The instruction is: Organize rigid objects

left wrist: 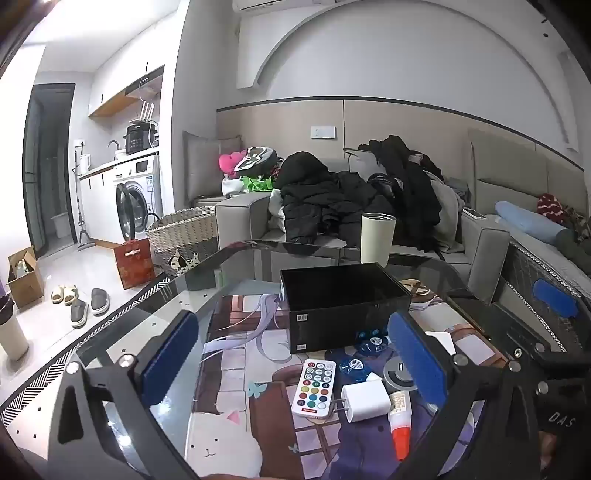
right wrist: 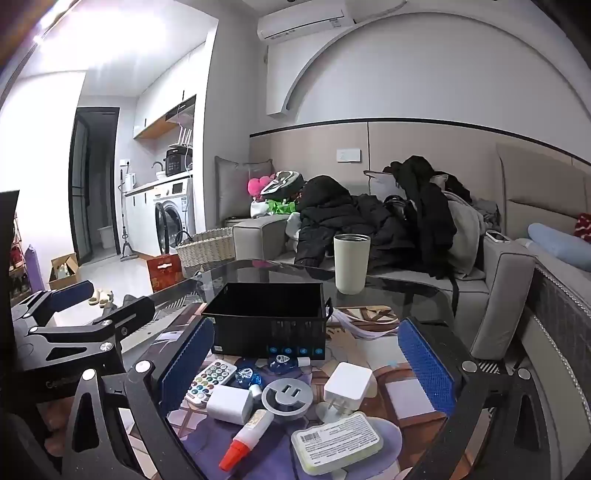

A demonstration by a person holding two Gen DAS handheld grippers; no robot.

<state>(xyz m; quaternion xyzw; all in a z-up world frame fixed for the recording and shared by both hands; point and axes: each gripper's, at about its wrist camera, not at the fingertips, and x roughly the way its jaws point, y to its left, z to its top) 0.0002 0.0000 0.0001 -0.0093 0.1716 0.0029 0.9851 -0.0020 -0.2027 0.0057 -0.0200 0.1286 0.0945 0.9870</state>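
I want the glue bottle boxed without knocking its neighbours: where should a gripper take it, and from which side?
Probably from above, across the white body of the glue bottle, above its orange cap. It lies flat and slanted, with a white charger and grey round socket close at its base end, so a level approach looks crowded. The open right gripper seems the nearer one.

Both fisheye views are evenly lit by cool indoor light, strongest at the far left, where the ceiling (left wrist: pixel 92 26) blows out to white. The glass table (right wrist: pixel 388 291) reflects the room faintly, with soft shadows under near objects. Straight lines bow toward the edges, the corners vignette to black, and focus stays sharp.
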